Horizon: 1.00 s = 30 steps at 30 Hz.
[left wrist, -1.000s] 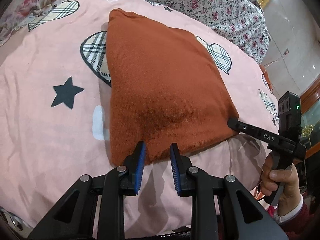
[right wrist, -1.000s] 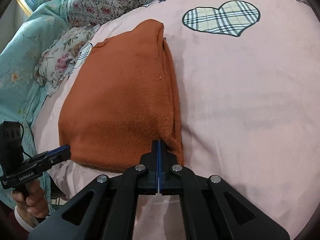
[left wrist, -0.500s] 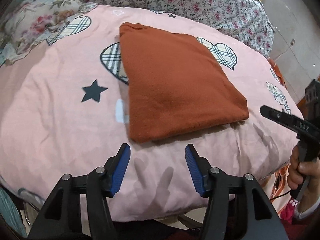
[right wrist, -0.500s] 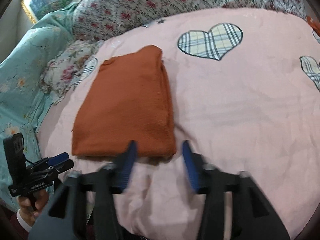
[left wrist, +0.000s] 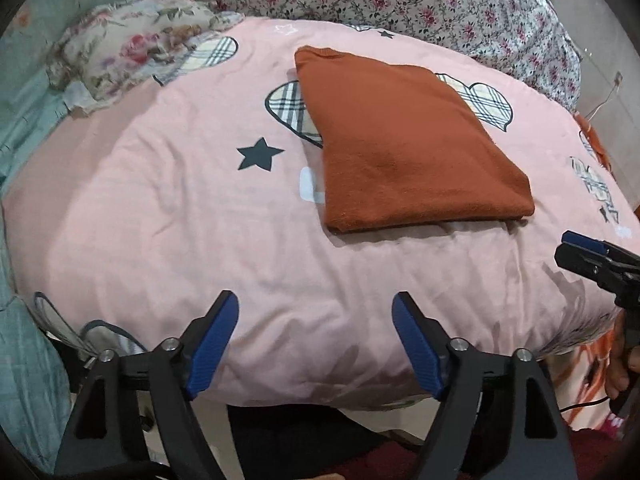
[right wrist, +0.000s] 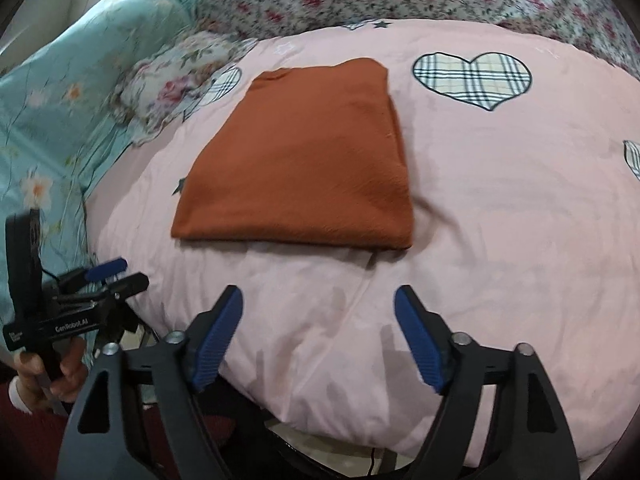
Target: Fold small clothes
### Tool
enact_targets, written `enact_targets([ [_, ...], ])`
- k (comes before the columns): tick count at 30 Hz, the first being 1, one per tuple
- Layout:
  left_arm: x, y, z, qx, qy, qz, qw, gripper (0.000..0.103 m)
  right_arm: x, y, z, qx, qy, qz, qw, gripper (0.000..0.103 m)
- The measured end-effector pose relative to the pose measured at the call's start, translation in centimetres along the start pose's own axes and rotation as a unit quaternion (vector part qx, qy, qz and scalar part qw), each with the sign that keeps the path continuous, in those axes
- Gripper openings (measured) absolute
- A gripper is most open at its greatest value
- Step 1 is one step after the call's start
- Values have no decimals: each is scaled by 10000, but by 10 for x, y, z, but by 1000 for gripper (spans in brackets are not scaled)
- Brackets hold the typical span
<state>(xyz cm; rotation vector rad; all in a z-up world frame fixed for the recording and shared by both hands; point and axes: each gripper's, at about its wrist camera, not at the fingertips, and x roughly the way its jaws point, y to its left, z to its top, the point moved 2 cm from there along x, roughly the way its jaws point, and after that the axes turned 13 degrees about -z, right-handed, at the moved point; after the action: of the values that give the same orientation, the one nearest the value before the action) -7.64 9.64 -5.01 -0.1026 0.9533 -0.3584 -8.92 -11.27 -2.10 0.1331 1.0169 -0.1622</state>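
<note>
Garment: rust-orange knit top (left wrist: 412,140), folded flat on pink duvet (left wrist: 160,220).
Handling: judged soft, light, limp.
Hold: near-edge corners.
Left gripper (left wrist: 315,344): jaws opening, empty.
Right gripper (right wrist: 318,338): jaws opening, empty.

Pink quilted bedcover (left wrist: 168,216) printed with plaid hearts and dark stars fills centre frame. Floral-print pillow (left wrist: 132,40) lies upper left; teal flowered sheet (right wrist: 48,92) occupies left edge.
</note>
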Motion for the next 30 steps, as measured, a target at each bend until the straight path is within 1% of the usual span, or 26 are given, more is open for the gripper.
enact_targets([
  [2,-2,-2,2,61,-27,63,10000,82,0,5,-1,-133,-47,-28,9999,87],
  [10,2,-6,22,203,-113,245,9994,83,6,19,9,-489,-111,-167,9986,89],
  [14,8,-9,30,211,-101,252,9994,84,12,22,15,-494,-90,-125,9987,89],
  [18,15,-14,36,253,5,246,9994,84,18,23,22,-526,-50,-71,9986,90],
  [21,20,-15,42,302,36,316,9990,84,21,24,28,-537,-78,-69,9985,90],
  [24,24,-13,49,238,76,333,9991,84,23,21,37,-472,-98,-11,9988,90],
  [30,31,-15,70,230,34,473,9986,85,28,17,55,-372,-120,39,9992,90],
])
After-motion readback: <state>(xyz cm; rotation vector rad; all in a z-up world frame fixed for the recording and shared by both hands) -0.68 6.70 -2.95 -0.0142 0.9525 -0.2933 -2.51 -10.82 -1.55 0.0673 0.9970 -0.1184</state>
